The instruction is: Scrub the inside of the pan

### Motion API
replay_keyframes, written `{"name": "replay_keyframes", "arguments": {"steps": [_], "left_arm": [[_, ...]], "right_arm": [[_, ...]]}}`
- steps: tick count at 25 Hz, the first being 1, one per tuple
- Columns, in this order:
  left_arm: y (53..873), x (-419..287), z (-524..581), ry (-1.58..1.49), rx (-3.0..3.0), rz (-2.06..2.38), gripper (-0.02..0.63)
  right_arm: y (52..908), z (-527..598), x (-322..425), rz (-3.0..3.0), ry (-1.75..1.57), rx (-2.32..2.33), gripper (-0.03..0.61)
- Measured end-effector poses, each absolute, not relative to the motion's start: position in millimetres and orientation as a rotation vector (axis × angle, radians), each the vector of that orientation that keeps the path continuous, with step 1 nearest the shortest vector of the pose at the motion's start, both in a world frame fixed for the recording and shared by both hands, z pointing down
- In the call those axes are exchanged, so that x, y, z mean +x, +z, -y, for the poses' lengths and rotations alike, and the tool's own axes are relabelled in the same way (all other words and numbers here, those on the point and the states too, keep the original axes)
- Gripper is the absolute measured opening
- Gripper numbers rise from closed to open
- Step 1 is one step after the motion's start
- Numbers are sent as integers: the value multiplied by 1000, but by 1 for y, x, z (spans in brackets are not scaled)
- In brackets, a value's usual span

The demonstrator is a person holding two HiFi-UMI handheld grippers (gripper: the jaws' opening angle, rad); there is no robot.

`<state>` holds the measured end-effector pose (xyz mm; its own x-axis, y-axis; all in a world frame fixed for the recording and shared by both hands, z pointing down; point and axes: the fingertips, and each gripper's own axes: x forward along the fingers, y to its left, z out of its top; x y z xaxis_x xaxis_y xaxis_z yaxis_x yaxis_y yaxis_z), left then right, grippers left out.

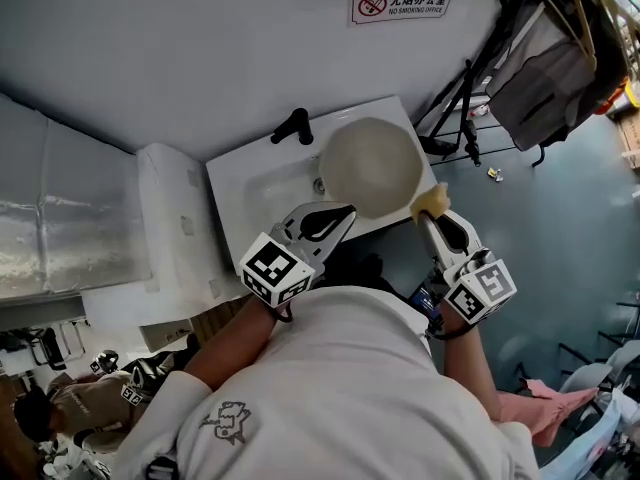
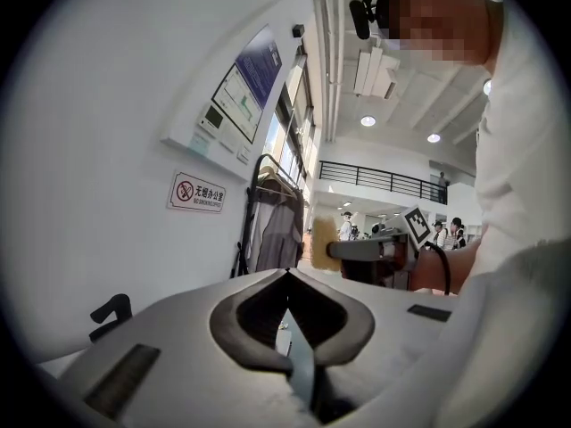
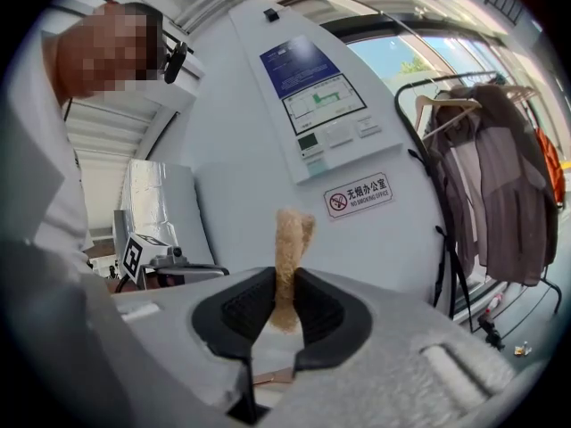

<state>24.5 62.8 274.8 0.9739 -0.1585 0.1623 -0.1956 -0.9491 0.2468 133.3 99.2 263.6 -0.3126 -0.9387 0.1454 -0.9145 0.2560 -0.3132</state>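
Observation:
A round pan (image 1: 372, 166) with a pale cream inside lies at the right end of a white sink (image 1: 245, 193). My left gripper (image 1: 347, 211) is shut, its tips at the pan's near-left rim. In the left gripper view its jaws (image 2: 287, 279) meet with nothing visible between them, and the pan is hidden. My right gripper (image 1: 432, 218) is shut on a tan sponge (image 1: 434, 201), just off the pan's near-right rim. In the right gripper view the sponge (image 3: 291, 234) stands upright between the black pads (image 3: 243, 306).
A black faucet (image 1: 293, 125) rises at the sink's back, against the white wall with a no-smoking sign (image 1: 400, 4). A coat rack with grey clothes (image 1: 555, 63) and a black stand (image 1: 455, 118) are to the right. A white counter (image 1: 170, 223) adjoins the sink's left.

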Motion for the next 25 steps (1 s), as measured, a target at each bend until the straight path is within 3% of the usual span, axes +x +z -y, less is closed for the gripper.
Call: {"name": "replay_keyframes", "arguments": {"steps": [12, 25], "left_arm": [[307, 84, -48, 307, 2825, 430, 2], [334, 77, -10, 334, 2823, 452, 2]], "right_arm": [[284, -68, 198, -2566, -589, -1601, 63], [316, -30, 205, -2568, -719, -1572, 63]]}}
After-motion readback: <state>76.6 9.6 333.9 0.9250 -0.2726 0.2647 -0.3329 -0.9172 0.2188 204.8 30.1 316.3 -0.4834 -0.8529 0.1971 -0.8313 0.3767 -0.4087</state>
